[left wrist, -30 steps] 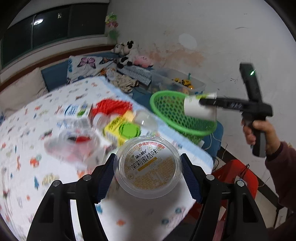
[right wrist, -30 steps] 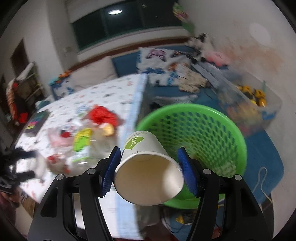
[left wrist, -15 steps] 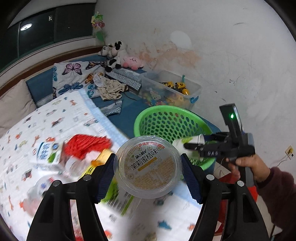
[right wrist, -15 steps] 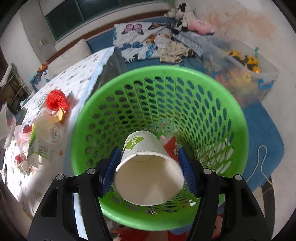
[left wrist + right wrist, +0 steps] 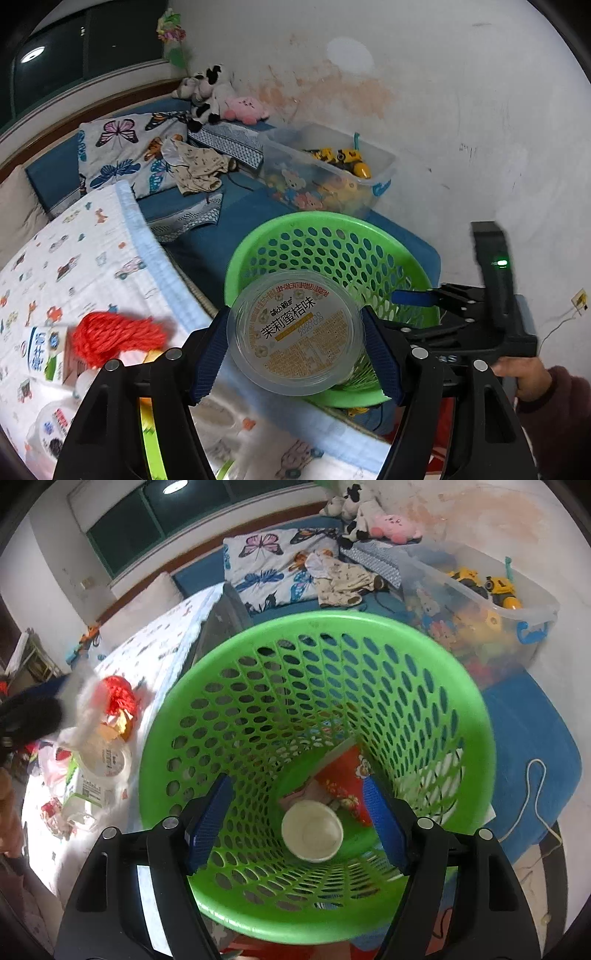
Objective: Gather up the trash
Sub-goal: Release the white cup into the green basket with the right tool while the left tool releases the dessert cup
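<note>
Bed (image 5: 92,258) with leftover trash beside green basket (image 5: 476,716). Paper cup (image 5: 312,830) lies in basket bottom; right gripper (image 5: 299,825) fingers wide above it, just opened, nothing between. Left gripper (image 5: 295,349) fingers clamp clear plastic tub (image 5: 295,332) near basket rim.

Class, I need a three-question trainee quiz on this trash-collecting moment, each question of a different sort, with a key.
1. True or false: the right gripper grips the paper cup.
2. What does the left gripper hold? A) clear lidded tub B) red yarn C) milk carton
3. Fill in: the paper cup lies at the bottom of the green ____.

Key: 1. False: its jaws have just been opening, with nothing between them, and the cup lies below. 2. A. 3. basket.
</note>
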`<state>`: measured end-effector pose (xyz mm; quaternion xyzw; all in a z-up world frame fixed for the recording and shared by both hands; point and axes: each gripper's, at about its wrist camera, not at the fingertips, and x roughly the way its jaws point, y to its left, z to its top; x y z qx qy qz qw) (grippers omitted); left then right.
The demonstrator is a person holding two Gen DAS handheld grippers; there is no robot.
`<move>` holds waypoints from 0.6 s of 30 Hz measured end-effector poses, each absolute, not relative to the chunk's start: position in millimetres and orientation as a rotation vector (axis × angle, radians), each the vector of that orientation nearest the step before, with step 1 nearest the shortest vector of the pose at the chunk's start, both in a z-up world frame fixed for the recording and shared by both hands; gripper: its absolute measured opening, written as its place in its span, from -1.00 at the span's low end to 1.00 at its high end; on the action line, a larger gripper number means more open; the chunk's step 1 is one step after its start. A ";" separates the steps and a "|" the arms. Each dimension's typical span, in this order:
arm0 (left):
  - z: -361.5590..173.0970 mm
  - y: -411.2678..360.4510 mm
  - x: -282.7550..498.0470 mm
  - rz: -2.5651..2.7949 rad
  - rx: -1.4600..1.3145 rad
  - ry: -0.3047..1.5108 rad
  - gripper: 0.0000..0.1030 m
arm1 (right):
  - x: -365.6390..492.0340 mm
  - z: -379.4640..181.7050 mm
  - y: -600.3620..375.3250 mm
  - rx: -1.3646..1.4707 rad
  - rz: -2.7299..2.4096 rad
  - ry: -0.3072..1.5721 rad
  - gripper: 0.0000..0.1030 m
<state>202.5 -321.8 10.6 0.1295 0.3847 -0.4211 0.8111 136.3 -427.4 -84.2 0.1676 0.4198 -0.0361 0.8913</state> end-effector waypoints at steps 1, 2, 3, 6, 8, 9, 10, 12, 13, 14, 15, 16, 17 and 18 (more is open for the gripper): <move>8.2 -327.9 203.2 -0.900 0.286 0.828 0.30 | 132.9 -82.2 -428.6 0.349 -0.078 0.863 0.43; 6.4 -332.8 203.1 -0.901 0.290 0.833 0.30 | 129.5 -80.2 -429.5 0.349 -0.081 0.856 0.43; 3.7 -338.7 203.7 -0.903 0.295 0.842 0.30 | 126.5 -78.4 -429.9 0.348 -0.085 0.849 0.43; -5.4 -352.4 203.7 -0.906 0.317 0.864 0.30 | 117.3 -73.6 -432.6 0.348 -0.098 0.825 0.45; -10.4 -359.1 203.3 -0.908 0.330 0.876 0.32 | 111.3 -72.1 -434.2 0.349 -0.107 0.812 0.47; -13.7 -363.2 202.5 -0.907 0.337 0.882 0.33 | 108.4 -72.1 -435.5 0.351 -0.112 0.806 0.48; -17.0 -366.8 202.0 -0.906 0.344 0.890 0.33 | 106.3 -71.9 -436.6 0.354 -0.115 0.802 0.48; -21.7 -371.0 202.1 -0.902 0.352 0.902 0.44 | 102.9 -72.6 -437.6 0.364 -0.116 0.799 0.49; -22.9 -372.8 202.4 -0.899 0.355 0.904 0.46 | 101.4 -73.1 -438.0 0.366 -0.117 0.798 0.49; -24.2 -374.7 202.0 -0.901 0.358 0.907 0.50 | 99.8 -73.6 -438.2 0.367 -0.118 0.799 0.49; -24.7 -375.2 201.7 -0.902 0.357 0.908 0.54 | 99.3 -73.8 -438.0 0.366 -0.119 0.799 0.49; -24.9 -375.4 201.5 -0.901 0.356 0.908 0.55 | 98.1 -73.9 -437.4 0.364 -0.121 0.799 0.49; -24.7 -375.3 201.1 -0.902 0.354 0.909 0.58 | 97.2 -73.9 -436.9 0.362 -0.122 0.798 0.49; -24.5 -375.0 200.9 -0.903 0.352 0.908 0.58 | 96.4 -74.0 -436.4 0.362 -0.123 0.797 0.49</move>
